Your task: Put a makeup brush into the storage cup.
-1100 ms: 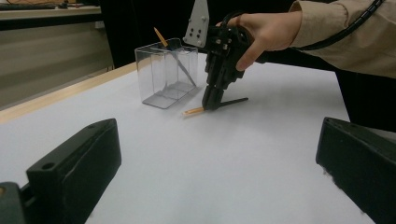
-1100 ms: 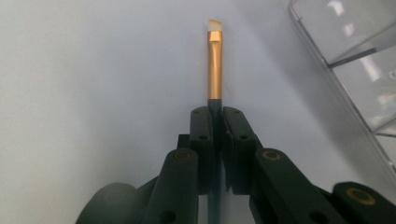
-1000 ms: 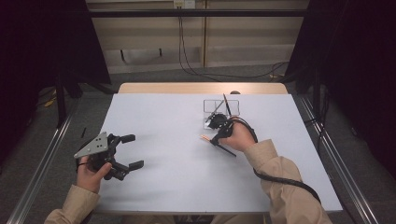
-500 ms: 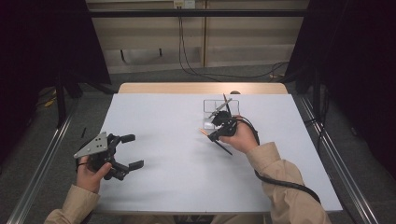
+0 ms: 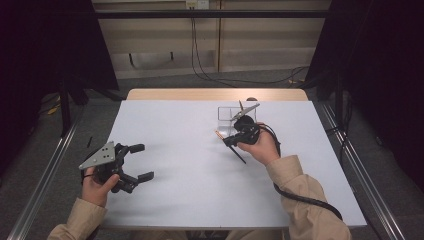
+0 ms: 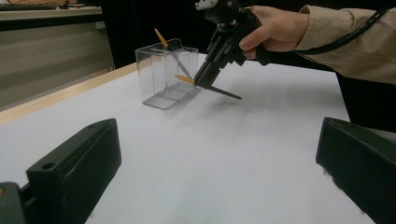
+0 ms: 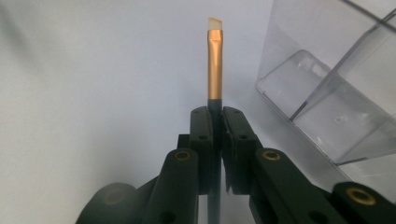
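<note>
White table (image 5: 200, 200) on grey floor (image 5: 45, 150), black curtains (image 5: 45, 45), pale back wall (image 5: 260, 45).

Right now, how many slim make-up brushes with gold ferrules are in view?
2. One black-handled brush with a gold ferrule is clamped in the right gripper beside the clear plastic organiser box; the other brush stands tilted inside that box.

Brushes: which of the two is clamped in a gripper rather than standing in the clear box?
The brush with the copper band and pale angled tip, pinched by the right gripper beside the clear box. The other brush leans inside it.
</note>
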### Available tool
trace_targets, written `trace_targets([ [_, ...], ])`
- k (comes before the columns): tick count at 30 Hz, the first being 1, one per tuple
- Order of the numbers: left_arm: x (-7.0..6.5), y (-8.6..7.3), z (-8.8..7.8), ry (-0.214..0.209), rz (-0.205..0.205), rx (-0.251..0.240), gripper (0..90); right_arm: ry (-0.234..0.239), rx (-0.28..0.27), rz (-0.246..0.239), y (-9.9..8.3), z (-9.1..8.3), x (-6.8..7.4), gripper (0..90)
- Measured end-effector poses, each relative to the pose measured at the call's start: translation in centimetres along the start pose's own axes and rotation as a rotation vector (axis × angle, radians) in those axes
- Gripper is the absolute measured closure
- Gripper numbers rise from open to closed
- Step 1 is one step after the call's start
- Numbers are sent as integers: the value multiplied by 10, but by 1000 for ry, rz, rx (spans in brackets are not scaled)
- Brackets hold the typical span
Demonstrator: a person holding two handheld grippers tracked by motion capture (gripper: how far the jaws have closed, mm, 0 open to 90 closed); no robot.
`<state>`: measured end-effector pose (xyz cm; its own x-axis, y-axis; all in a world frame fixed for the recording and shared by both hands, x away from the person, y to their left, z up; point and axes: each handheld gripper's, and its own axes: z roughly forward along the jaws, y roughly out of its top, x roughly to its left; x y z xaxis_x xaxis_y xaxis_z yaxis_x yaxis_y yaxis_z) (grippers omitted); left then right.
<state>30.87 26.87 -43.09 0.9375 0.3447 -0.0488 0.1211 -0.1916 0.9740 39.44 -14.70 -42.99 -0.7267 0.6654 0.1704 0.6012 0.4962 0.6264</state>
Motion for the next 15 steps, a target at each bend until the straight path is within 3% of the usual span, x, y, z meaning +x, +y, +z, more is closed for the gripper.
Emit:
trace_targets([
  [15,0,0,0,1,1,2,0,23,-189,2,-1,-10,5,839],
])
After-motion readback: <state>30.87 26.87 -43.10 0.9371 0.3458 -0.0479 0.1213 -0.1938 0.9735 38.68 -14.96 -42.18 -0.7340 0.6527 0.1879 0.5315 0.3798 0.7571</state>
